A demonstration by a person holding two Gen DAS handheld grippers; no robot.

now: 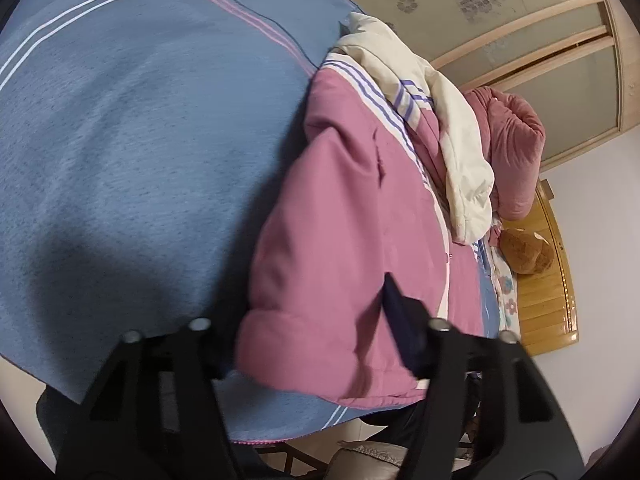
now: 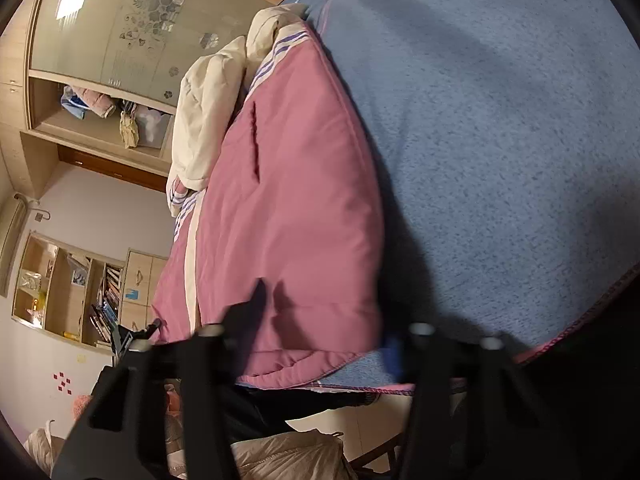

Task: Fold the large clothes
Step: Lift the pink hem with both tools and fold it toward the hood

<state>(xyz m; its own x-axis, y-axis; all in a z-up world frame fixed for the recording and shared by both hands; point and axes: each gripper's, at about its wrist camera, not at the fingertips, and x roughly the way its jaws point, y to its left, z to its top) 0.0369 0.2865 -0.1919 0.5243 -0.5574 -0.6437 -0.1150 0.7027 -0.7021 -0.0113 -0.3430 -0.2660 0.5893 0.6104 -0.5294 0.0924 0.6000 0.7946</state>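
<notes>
- Fingers of the left gripper (image 1: pixel 316 344) are straddling the near hem of the pink jacket (image 1: pixel 352 216); one dark fingertip (image 1: pixel 400 320) is lying on top of the padded cloth, the other is hidden behind the rolled hem, so the pads are looking pressed onto the hem, though how deep the bite is going is unclear.
- The right gripper (image 2: pixel 320 324) is sitting at the other near corner of the pink jacket (image 2: pixel 296 208), one finger (image 2: pixel 256 300) pressing into the fabric from above and the blue-tipped one (image 2: pixel 392 348) lying at the hem edge; it is appearing to pinch the hem as well.
- The jacket is lying lengthways on the blue bedspread (image 1: pixel 132 152), its hem at the bed's near edge and its cream hood (image 1: pixel 452 140) bunching at the far end.
- Risk: thick padding is squashing between the pads, so a shallow pinch could be catching only the top layer; lifting would then be peeling the jacket open instead of folding it.
- Risk: one corner slipping free would be skewing the fold.
- Risk: the blue-tipped finger is touching the bedspread (image 2: pixel 500 140) and could be dragging it up too.
- Risk: the hood could be staying lumped under the fold, leaving it uneven.
</notes>
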